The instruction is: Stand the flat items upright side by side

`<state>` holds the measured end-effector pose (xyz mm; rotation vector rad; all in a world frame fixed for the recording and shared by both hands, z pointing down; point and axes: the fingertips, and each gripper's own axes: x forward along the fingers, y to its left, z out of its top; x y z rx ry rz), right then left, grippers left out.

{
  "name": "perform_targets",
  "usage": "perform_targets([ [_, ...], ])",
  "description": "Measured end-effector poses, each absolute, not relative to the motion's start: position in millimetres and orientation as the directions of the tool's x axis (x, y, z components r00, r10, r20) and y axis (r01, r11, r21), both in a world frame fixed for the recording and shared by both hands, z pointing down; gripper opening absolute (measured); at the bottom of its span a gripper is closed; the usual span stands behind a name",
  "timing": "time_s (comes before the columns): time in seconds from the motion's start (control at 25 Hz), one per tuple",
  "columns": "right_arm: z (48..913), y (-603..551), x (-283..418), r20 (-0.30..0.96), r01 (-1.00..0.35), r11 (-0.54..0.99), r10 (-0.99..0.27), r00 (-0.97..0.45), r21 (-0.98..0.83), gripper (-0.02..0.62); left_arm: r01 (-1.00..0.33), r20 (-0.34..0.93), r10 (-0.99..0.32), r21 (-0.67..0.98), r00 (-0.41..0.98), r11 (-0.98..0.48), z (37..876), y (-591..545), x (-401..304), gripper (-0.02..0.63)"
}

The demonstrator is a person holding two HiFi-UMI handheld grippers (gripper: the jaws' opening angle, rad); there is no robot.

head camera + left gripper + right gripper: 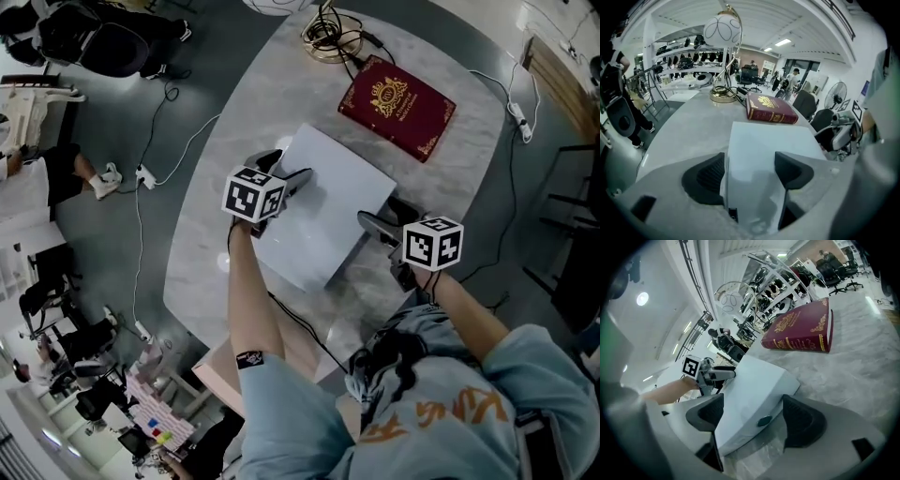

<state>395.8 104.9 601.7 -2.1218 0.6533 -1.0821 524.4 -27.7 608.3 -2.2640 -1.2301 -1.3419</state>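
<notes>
Grey marbled table (281, 84): oval top; both flat items lie on it, neither upright.

White slab (328, 211): lies flat near the table's centre, one corner toward 12 o'clock in the head view. Smooth, unmarked top, rounded corners. A small dark oval sits on its side edge in the right gripper view, and a small dark slot on the near edge in the left gripper view (neither can be identified).

Red book (397, 107): lies flat at about 1 o'clock from the slab, apart from it. Closed, gold crest and gold border on the cover, gilt bands on the spine.

Left gripper (284, 171): at the slab's 10 o'clock edge. Its own view shows the jaws spread wide and astride the near edge of the slab (764, 140). The left pad is just beside the slab's side, the right pad is over its top, and no squeeze is visible.

Right gripper (386, 221): at the slab's 4 o'clock edge. Jaws are wide, with the slab's corner (750, 385) between them and a gap on both sides (nothing gripped).

Gold lamp base (323, 42): at the table's 12 o'clock end, with dark cables coiled on it.
</notes>
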Motion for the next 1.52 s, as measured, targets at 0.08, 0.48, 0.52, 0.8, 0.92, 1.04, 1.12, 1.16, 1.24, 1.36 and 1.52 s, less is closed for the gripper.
perform_targets([
  [0.08, 604.7, 105.6, 397.6, 0.517, -0.116, -0.663, -0.671, 0.532, -0.74, 0.38, 0.77, 0.806, 0.561, 0.234, 0.188, -0.594, 608.0, -27.3, 527.0, 0.359],
  [0.48, 631.6, 105.2, 397.7, 0.583, -0.031, -0.689, -0.636, 0.505, -0.725, 0.383, 0.733, 0.775, 0.62, 0.35, 0.122, -0.583, 617.3, -18.4, 522.8, 0.357],
  [0.52, 632.8, 106.5, 397.8, 0.586, -0.021, -0.69, -0.629, 0.511, -0.723, 0.387, 0.733, 0.777, 0.616, 0.346, 0.126, -0.586, 617.4, -16.5, 522.1, 0.357],
  [0.8, 629.8, 111.5, 398.5, 0.58, -0.047, -0.703, -0.621, 0.527, -0.709, 0.385, 0.732, 0.763, 0.616, 0.304, 0.196, -0.61, 608.3, -14.3, 515.4, 0.356],
  [0.92, 628.7, 116.0, 395.9, 0.582, -0.051, -0.709, -0.616, 0.531, -0.703, 0.392, 0.75, 0.752, 0.614, 0.259, 0.238, -0.608, 598.2, -6.4, 512.8, 0.354],
  [1.04, 622.1, 122.1, 392.2, 0.576, -0.065, -0.72, -0.604, 0.551, -0.691, 0.397, 0.766, 0.74, 0.616, 0.222, 0.27, -0.603, 586.7, 1.8, 508.6, 0.354],
  [1.12, 615.3, 126.0, 392.5, 0.568, -0.089, -0.731, -0.595, 0.568, -0.677, 0.399, 0.765, 0.725, 0.622, 0.212, 0.294, -0.608, 578.7, 4.4, 506.9, 0.354],
  [1.16, 611.5, 127.6, 392.9, 0.564, -0.102, -0.737, -0.592, 0.575, -0.669, 0.4, 0.762, 0.719, 0.624, 0.208, 0.306, -0.613, 574.7, 4.7, 505.7, 0.354],
  [1.24, 602.3, 130.4, 393.9, 0.554, -0.133, -0.749, -0.586, 0.591, -0.649, 0.402, 0.755, 0.705, 0.627, 0.199, 0.333, -0.625, 565.5, 4.7, 503.1, 0.354],
  [1.36, 586.1, 136.1, 396.7, 0.533, -0.187, -0.769, -0.574, 0.621, -0.611, 0.403, 0.743, 0.67, 0.636, 0.185, 0.383, -0.643, 548.4, 5.7, 499.5, 0.354],
  [1.52, 563.4, 147.9, 403.1, 0.5, -0.261, -0.8, -0.555, 0.665, -0.54, 0.408, 0.722, 0.608, 0.651, 0.176, 0.455, -0.67, 527.1, 9.4, 494.7, 0.351],
])
